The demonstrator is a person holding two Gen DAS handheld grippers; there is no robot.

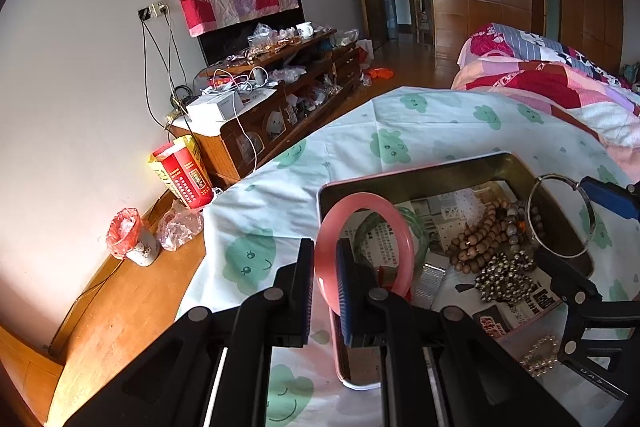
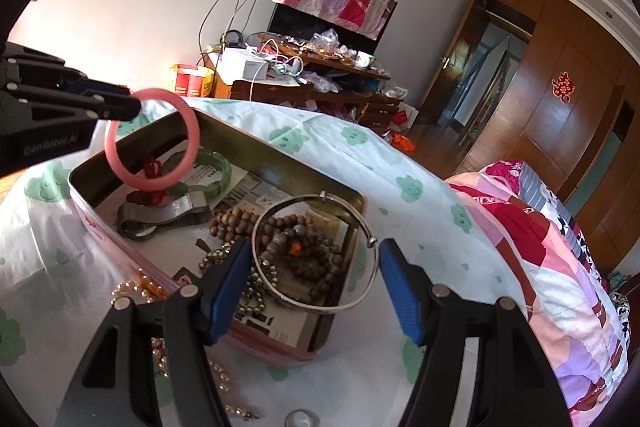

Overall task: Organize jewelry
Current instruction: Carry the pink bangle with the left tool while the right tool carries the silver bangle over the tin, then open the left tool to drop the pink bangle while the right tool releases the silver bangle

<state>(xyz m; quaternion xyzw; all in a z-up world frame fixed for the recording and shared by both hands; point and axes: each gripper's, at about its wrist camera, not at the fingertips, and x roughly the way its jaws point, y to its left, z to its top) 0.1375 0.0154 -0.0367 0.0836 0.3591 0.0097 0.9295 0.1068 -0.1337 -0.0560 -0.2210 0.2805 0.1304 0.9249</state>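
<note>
A pink-rimmed metal tin (image 1: pixel 440 173) (image 2: pixel 132 141) sits on a cloud-print cloth. It holds a green bangle (image 2: pixel 218 167), wooden bead bracelets (image 1: pixel 476 237) (image 2: pixel 230 221), a metal bead strand (image 1: pixel 506 277) and a grey clasp (image 2: pixel 168 213). My left gripper (image 1: pixel 325 269) (image 2: pixel 132 107) is shut on a pink bangle (image 1: pixel 404 233) (image 2: pixel 192 131), held upright above the tin's left end. My right gripper (image 2: pixel 314 287) is spread wide around a thin silver bangle (image 2: pixel 320 307) (image 1: pixel 560 217), which hangs over the tin's right end; whether the pads grip it is unclear.
A gold bead bracelet (image 1: pixel 540 355) (image 2: pixel 136 291) lies on the cloth (image 1: pixel 360 135) in front of the tin. A bed with a patchwork quilt (image 2: pixel 552 259) is to the right. A cluttered wooden cabinet (image 1: pixel 280 83), a red box (image 1: pixel 182 175) and a wood floor lie to the left.
</note>
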